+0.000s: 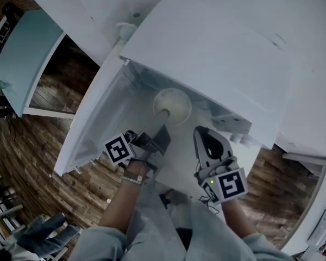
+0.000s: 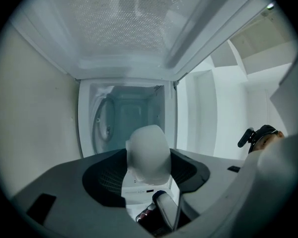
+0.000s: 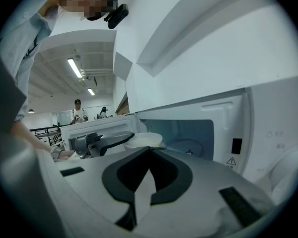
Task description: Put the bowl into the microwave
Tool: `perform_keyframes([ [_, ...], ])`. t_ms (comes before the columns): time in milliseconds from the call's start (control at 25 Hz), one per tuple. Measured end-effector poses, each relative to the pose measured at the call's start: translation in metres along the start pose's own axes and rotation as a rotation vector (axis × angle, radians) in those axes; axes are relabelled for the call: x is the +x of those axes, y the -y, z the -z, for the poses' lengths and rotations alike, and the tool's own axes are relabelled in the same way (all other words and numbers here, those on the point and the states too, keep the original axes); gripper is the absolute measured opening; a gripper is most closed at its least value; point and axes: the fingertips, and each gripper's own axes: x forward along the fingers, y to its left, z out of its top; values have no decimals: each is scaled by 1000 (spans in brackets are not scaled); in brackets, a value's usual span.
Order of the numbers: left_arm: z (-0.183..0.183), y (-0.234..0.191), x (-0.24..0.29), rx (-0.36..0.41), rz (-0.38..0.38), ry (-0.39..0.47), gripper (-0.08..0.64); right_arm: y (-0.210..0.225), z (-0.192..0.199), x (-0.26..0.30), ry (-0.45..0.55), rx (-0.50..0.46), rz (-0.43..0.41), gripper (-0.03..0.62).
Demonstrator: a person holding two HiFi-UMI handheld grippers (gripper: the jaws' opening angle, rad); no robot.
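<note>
The white microwave [image 1: 217, 53] stands open, its door [image 1: 89, 126] swung out to the left. A cream bowl [image 1: 174, 103] hangs at the mouth of the cavity. My left gripper [image 1: 161, 117] is shut on the bowl's near rim. In the left gripper view the bowl's rim [image 2: 148, 150] sits between the jaws, with the cavity [image 2: 134, 108] straight ahead. My right gripper [image 1: 208, 141] is shut and holds nothing, just right of the bowl in front of the opening. The right gripper view shows the bowl [image 3: 143, 140], the left gripper's fingers [image 3: 107, 142] on it, and the turntable [image 3: 188, 145].
The control panel side of the microwave [image 3: 268, 133] is at the right. Wooden floor [image 1: 38, 145] lies below to the left, and a light blue cabinet [image 1: 22, 58] stands at the far left. People stand far off in the room [image 3: 78, 112].
</note>
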Motion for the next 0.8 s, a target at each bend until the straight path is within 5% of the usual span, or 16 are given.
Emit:
perform_keyframes([
  [800,-11,-59,44,-22,-87,-15,258,22,29,30,-78,-58,33,3],
])
